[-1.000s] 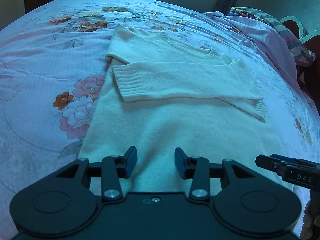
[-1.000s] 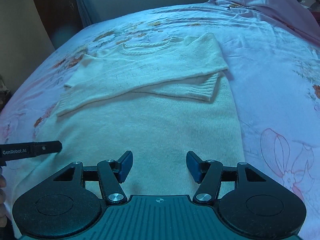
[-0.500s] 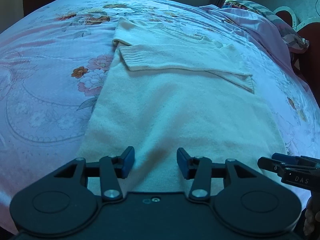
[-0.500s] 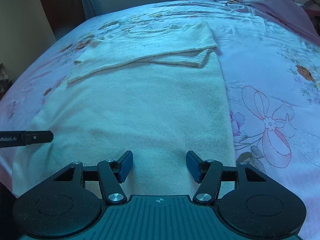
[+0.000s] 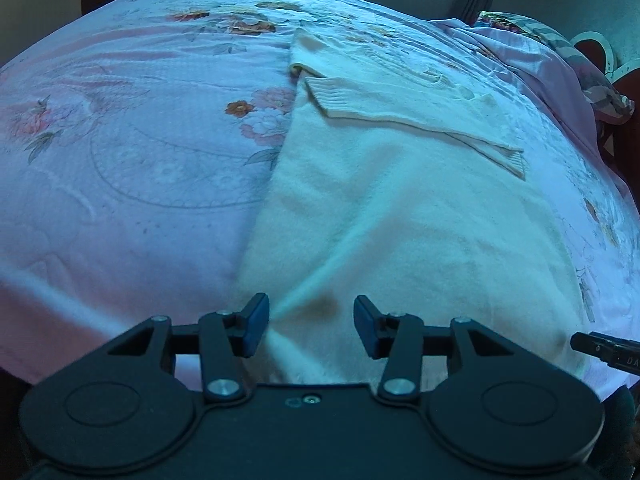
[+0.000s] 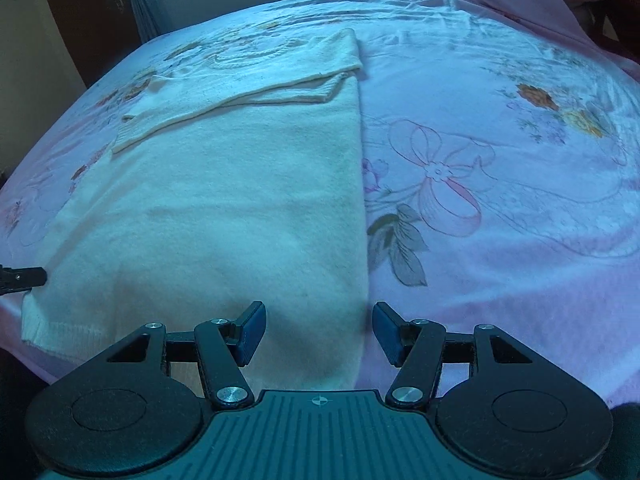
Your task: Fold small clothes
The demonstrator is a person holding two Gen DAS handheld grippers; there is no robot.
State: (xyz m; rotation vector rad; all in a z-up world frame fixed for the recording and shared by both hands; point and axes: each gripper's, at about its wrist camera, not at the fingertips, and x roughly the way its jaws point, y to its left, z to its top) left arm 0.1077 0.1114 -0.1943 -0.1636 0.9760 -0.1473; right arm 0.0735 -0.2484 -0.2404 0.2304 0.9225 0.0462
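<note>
A cream knitted sweater (image 5: 400, 200) lies flat on the bed, both sleeves folded across its chest (image 5: 400, 108). It also shows in the right wrist view (image 6: 224, 200). My left gripper (image 5: 311, 326) is open over the sweater's near left hem corner. My right gripper (image 6: 319, 332) is open over the near right hem corner, with the sweater's right edge between its fingers. Each gripper's tip shows at the edge of the other view.
The bed carries a pink floral sheet (image 6: 500, 184). A bunched pink cover and pillow (image 5: 552, 64) lie at the far right. A wall and curtain (image 6: 144, 4) stand behind the bed. The bed's near edge is just under both grippers.
Both grippers have drawn back from the sweater's middle towards its hem, the left one drifting left and the right one drifting right. Both stayed open.
</note>
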